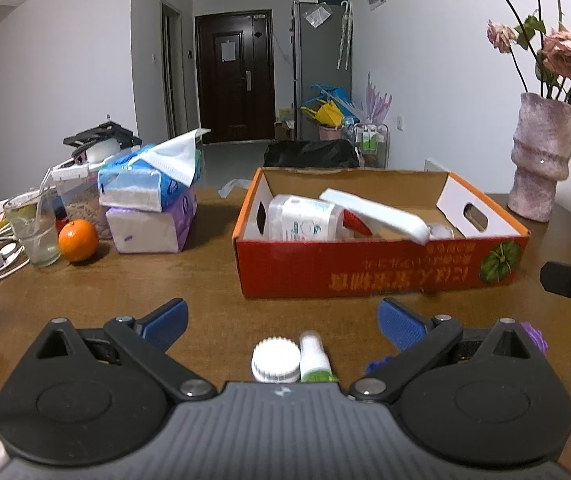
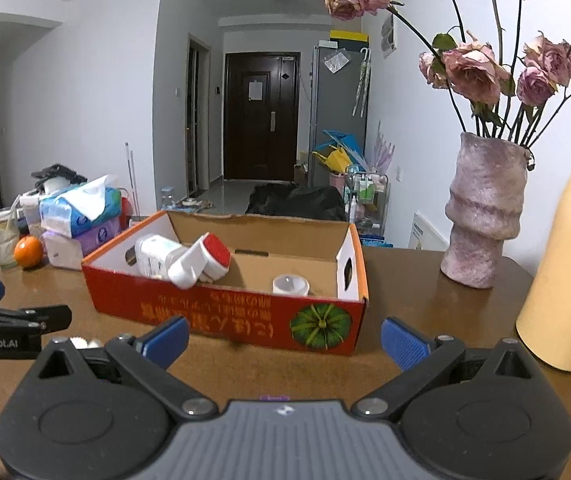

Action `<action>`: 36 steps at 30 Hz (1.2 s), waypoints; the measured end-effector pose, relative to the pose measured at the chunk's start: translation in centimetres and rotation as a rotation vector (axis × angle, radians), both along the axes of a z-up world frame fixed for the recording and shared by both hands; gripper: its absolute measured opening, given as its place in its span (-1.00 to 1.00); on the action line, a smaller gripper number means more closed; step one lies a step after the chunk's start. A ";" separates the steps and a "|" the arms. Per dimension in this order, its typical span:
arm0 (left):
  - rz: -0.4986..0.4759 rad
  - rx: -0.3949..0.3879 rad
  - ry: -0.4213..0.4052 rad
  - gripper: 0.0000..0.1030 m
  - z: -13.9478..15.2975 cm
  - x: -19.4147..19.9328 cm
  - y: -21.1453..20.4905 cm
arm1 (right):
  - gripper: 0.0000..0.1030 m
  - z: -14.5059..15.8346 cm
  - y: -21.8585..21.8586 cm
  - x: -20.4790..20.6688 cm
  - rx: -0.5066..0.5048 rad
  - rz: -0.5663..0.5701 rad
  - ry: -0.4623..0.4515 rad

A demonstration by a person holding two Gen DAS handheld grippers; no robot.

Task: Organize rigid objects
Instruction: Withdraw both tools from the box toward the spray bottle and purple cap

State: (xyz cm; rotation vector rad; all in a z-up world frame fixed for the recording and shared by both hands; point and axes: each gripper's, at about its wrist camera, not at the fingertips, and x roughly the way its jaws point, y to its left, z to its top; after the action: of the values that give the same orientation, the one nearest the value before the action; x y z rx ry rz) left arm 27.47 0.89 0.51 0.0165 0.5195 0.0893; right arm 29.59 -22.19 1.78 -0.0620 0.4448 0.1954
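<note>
I hold my left gripper [image 1: 283, 322] wide open low at frame centre, straddling the white ribbed cap [image 1: 276, 360] and small green-labelled tube [image 1: 314, 356] still outside the red cardboard box [image 1: 365, 270] above, while my right gripper [image 2: 284, 340] waits equally wide, empty.

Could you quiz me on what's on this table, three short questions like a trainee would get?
1. True or false: the left tongs are shut.
2. What fruit sits beside the glass?
3. Which lies in the cardboard box: A) the white-capped bottle, B) the tape roll, C) the vase?

Key: 1 false, both tongs stand open. 2 an orange. 3 B.
</note>
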 end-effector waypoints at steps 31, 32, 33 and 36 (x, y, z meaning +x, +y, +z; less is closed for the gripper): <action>-0.032 0.007 0.139 1.00 -3.3 -4.2 -2.6 | 0.99 -3.7 -2.3 -4.8 -0.029 -0.047 0.098; -0.032 0.009 0.144 1.00 -3.4 -4.1 -2.7 | 0.99 -3.8 -2.3 -4.8 -0.029 -0.047 0.100; -0.030 0.011 0.149 1.00 -3.6 -4.0 -2.8 | 0.99 -3.9 -2.3 -4.7 -0.029 -0.047 0.103; -0.025 0.014 0.165 1.00 -4.0 -3.7 -2.8 | 0.99 -4.1 -2.2 -4.6 -0.030 -0.045 0.106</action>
State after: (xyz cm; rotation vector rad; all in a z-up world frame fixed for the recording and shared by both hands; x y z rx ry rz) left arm 23.77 -1.87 -3.48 0.0442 0.6832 0.0677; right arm 25.01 -24.37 -2.27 -0.0715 0.5542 0.1484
